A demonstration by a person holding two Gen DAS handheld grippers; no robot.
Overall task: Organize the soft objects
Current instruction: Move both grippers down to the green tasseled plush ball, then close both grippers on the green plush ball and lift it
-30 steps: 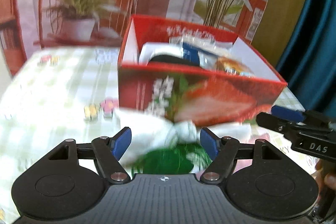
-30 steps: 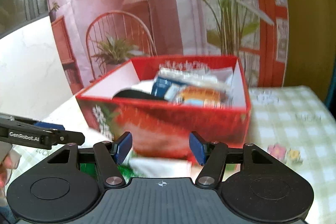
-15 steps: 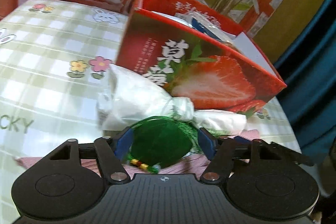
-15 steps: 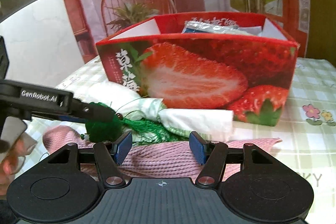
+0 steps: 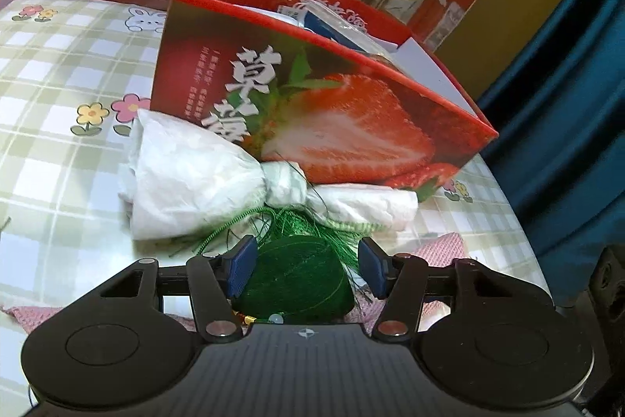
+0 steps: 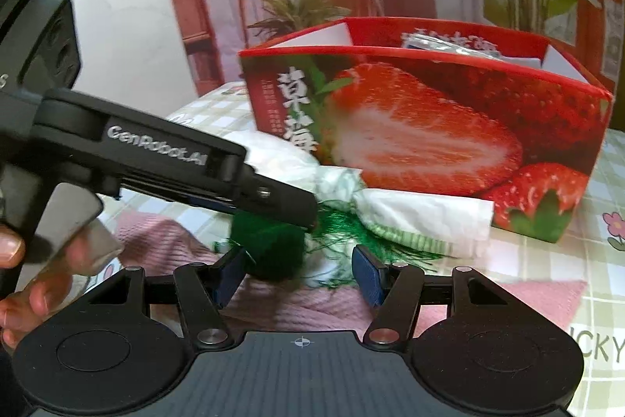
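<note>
Fingers on left hand-held gripper: right wrist view only.

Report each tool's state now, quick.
Left tool: closing around the green tasselled ball, pads not yet pressing it.
Right tool: open, empty, above the pink knit cloth.

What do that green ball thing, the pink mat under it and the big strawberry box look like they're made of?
Green ball: probably wound silky thread, going by its fine sheen and the loose tassel strands fanning from it.
Pink mat: looks knitted or woven, perhaps yarn or cotton; ribbed rows show.
Strawberry box: likely glossy printed cardboard, with crisp folded edges and a white inside.
</note>
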